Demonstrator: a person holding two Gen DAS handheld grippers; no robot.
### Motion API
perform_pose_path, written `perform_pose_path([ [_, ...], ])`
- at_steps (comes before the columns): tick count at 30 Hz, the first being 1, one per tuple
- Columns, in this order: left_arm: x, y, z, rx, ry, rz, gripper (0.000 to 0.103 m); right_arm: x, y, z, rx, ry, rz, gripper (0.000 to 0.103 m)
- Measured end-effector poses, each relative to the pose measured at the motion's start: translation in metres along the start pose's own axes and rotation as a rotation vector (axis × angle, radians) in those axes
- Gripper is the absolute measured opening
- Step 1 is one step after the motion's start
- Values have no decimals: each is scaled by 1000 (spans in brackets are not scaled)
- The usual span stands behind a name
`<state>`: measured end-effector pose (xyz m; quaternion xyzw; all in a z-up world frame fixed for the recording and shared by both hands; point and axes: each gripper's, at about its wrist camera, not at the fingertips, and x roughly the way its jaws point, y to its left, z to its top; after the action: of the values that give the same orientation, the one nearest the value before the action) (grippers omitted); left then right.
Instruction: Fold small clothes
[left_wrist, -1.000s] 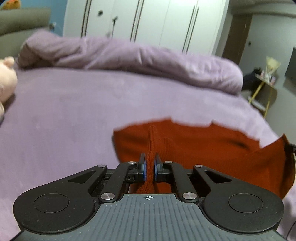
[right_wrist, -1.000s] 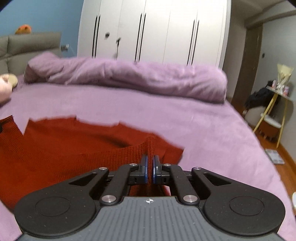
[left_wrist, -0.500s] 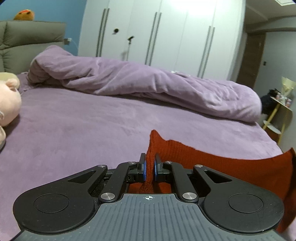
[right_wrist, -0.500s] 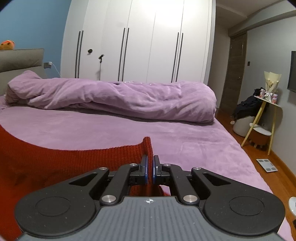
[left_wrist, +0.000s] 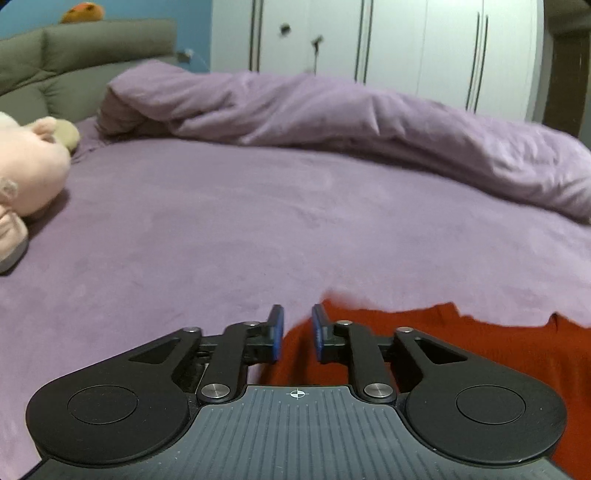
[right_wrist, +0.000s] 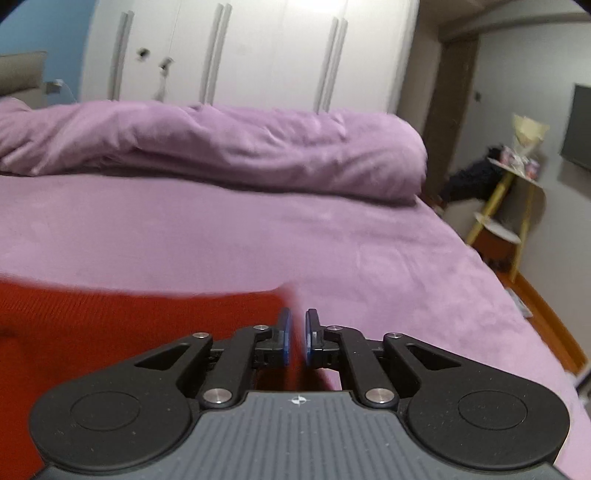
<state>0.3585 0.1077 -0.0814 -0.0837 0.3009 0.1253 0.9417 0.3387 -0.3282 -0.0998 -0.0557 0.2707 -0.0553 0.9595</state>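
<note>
Left gripper (left_wrist: 297, 332): jaws have just been opening and stand apart; the near left corner of the red knit garment (left_wrist: 461, 350) lies in the gap, with neither blue pad pressing on it.
Right gripper (right_wrist: 297, 338): jaws stand a narrow gap apart, having just parted; the garment's (right_wrist: 122, 325) right corner shows blurred in and in front of the gap, and I cannot tell for sure whether the pads touch it.
Red knit garment: spread flat on the purple bed sheet (left_wrist: 221, 229), low in both views, running from the left gripper out to the right and from the right gripper out to the left.
Garment far edge: ragged and blurred in the left wrist view, a straighter line in the right wrist view.
Open room ahead: a broad bare stretch of sheet between the garment's far edge and the rolled purple duvet (left_wrist: 351, 122) lying across the bed.
Left side: a pale pink plush toy (left_wrist: 26, 177) on the sheet at the edge, well apart from the garment.
Right side: the bed's edge drops to a wooden floor (right_wrist: 546, 314), with a yellow-legged side table (right_wrist: 517, 206) beyond.
Back: grey headboard (left_wrist: 85, 59) and white wardrobe doors (right_wrist: 258, 51).
</note>
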Motion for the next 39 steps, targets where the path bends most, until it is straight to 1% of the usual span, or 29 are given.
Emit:
perform_pose_path([
  [1,-6,-1,-3,-9,-28,-18,20,-4,-2,-2,42,-10,9,15],
  [2,-11,-5,-7,-21,-47,-61,21,-11,-4,-3,97,-30,55,17],
  [3,-11,-12,-10,-32,-37,-134,28,-19,-4,-7,174,-50,161,23],
  [4,-6,-22,-13,-31,4,-220,41,-24,-1,-10,228,-51,283,26],
  [5,0,-30,-16,-23,39,-276,45,-26,8,-14,261,-36,407,26],
  [6,8,-42,-21,-8,75,-313,47,-26,23,-18,270,-7,501,26],
  [7,13,-51,-25,6,88,-321,46,-25,38,-22,259,17,563,25],
  [8,18,-59,-30,28,79,-317,48,-22,52,-27,239,38,617,25],
  [9,23,-65,-34,61,61,-303,53,-18,66,-32,207,59,647,25],
  [10,28,-68,-36,94,52,-276,57,-15,76,-36,173,73,652,23],
  [12,44,-64,-39,109,56,-208,57,-9,81,-40,93,39,590,22],
  [14,54,-52,-38,63,51,-183,56,-1,73,-40,11,20,454,21],
  [16,59,-40,-33,15,53,-196,43,10,46,-43,-19,6,325,21],
  [17,60,-34,-33,7,55,-205,42,15,24,-43,22,12,277,20],
  [18,59,-30,-33,11,54,-213,41,19,5,-42,99,18,268,13],
  [19,57,-31,-33,16,52,-217,41,20,-13,-42,180,16,244,13],
  [20,53,-30,-34,24,50,-217,41,21,-24,-42,225,14,182,13],
  [21,49,-30,-35,43,50,-213,42,22,-34,-44,282,21,146,13],
  [22,47,-32,-35,61,48,-208,43,22,-40,-46,332,30,161,13],
  [23,39,-32,-36,87,42,-200,45,22,-40,-46,344,35,170,13],
  [25,23,-33,-38,122,21,-171,70,9,-30,-41,286,37,184,17],
  [26,13,-31,-39,123,9,-161,73,-6,-23,-40,246,13,229,17],
  [28,-4,-24,-47,127,11,-180,74,-33,-9,-43,182,-34,324,17],
  [29,-9,-22,-52,140,25,-181,74,-49,-1,-49,143,-47,385,17],
  [31,-13,-21,-61,183,63,-141,74,-70,11,-64,66,-52,447,17],
  [32,-15,-19,-64,197,68,-124,74,-74,17,-68,34,-49,448,17],
  [33,-17,-16,-67,199,65,-120,74,-78,20,-77,-5,-41,426,18],
  [35,-20,-11,-67,186,80,-115,74,-74,18,-91,-48,2,322,17],
  [39,-23,-9,-65,193,105,-88,74,-78,-11,-96,31,-4,256,13],
])
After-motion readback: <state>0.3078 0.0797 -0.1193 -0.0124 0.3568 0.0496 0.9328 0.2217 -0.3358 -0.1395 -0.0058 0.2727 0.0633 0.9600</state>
